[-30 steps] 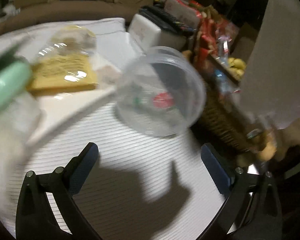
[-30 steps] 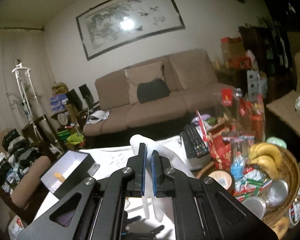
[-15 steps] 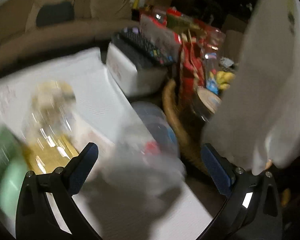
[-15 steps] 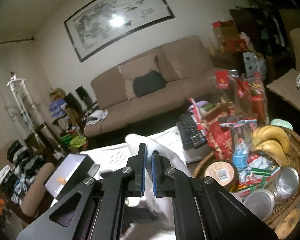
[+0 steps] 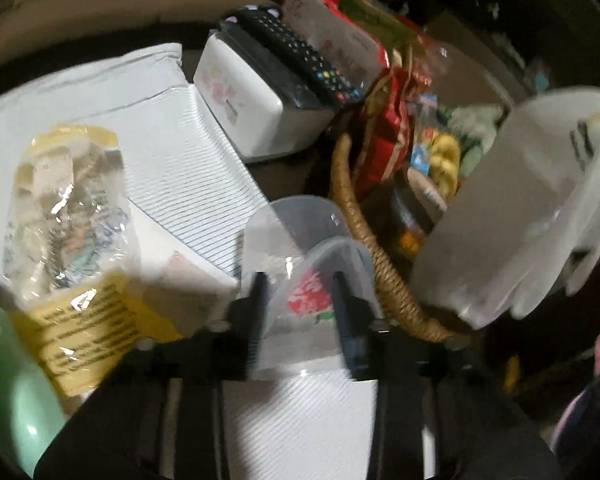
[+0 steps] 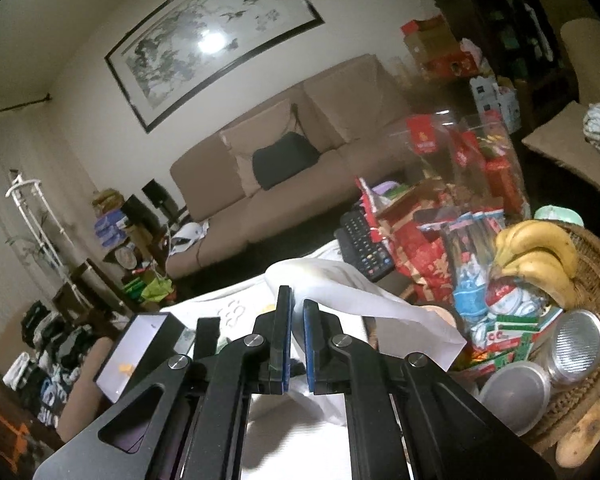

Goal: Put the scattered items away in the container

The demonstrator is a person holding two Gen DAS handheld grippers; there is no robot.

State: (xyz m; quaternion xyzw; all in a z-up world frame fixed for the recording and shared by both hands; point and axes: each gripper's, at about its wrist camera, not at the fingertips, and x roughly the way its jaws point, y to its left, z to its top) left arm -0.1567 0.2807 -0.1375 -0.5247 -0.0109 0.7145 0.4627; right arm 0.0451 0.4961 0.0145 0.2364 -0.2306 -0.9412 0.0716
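Note:
My left gripper (image 5: pixel 300 316) is shut on a clear plastic tub (image 5: pixel 304 248) with a red label, holding it tilted above the white striped table beside the wicker basket (image 5: pixel 384 272). My right gripper (image 6: pixel 298 340) is shut on a white plastic bag (image 6: pixel 352 292) and holds it in the air left of the basket (image 6: pixel 596 280). The bag also shows in the left wrist view (image 5: pixel 532 216), hanging over the basket. The basket holds bananas (image 6: pixel 536 256), red packets and metal tins.
A clear bag with a yellow label (image 5: pixel 68 232) and a green bottle (image 5: pixel 8 392) lie at the left. A white box with a remote control (image 5: pixel 300 60) stands behind. A black open box (image 6: pixel 136 348) lies at the table's left. A sofa (image 6: pixel 284 184) stands beyond.
My left gripper was open and has closed on the clear tub, which now sits between its fingers near the basket. My right gripper has kept hold of the white bag and moved toward the basket.

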